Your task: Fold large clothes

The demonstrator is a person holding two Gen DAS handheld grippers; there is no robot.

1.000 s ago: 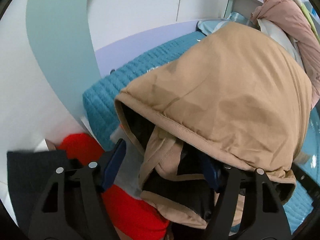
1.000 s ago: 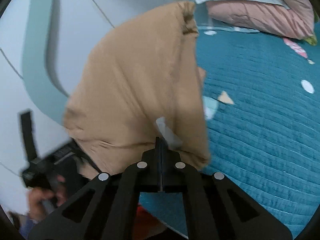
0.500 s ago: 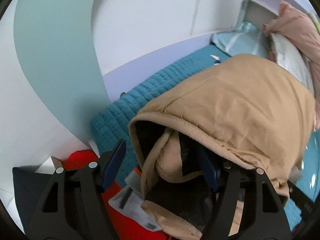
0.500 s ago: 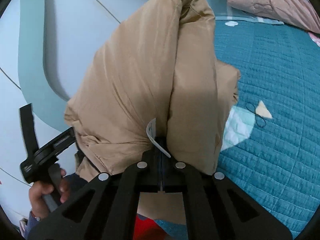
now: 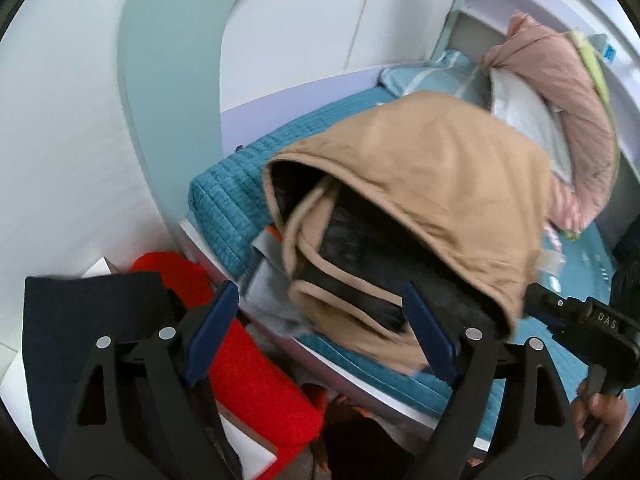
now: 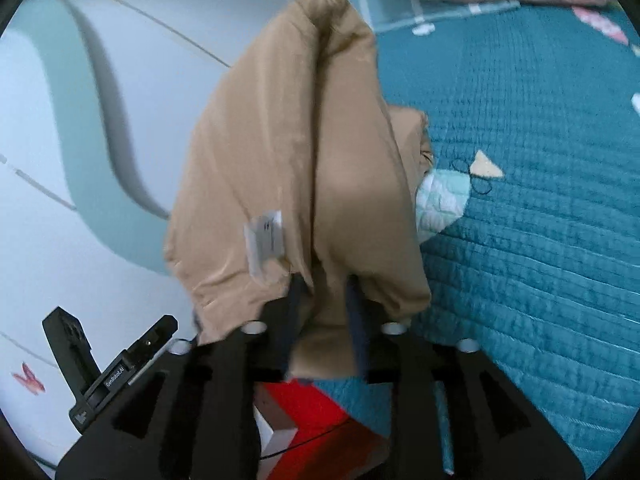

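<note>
A tan padded jacket [image 5: 448, 184] with a dark lining lies bunched on the near corner of the bed, over the teal quilted bedspread [image 6: 540, 208]. In the left wrist view its open hem or collar faces the camera, a tan-trimmed edge curling around the dark inside. In the right wrist view the same jacket [image 6: 304, 152] stands up in a tall fold, with a white care label [image 6: 266, 240] on its near face.

The left gripper [image 5: 320, 328] has just been opening further; its blue-padded fingers [image 5: 212, 328] are spread wide and released. The right-hand pad sits against the dark lining at the jacket's lower edge, the left-hand pad well clear of the cloth, so nothing is pinched. The right gripper [image 6: 324, 320] has just been opening from fully clenched. Its two fingers [image 6: 354, 312] stand a little apart with a tan fold of the jacket hanging between them; the picture is blurred there, and the pads appear not to press on the cloth.

Beside the bed, a red garment [image 5: 248, 364] and a dark navy cloth [image 5: 80, 340] lie low at the left. A pink quilt [image 5: 560, 92] and a white pillow [image 5: 524, 120] are piled at the far end of the bed. A pale wall with a mint-green curved band [image 5: 168, 80] rises behind.
</note>
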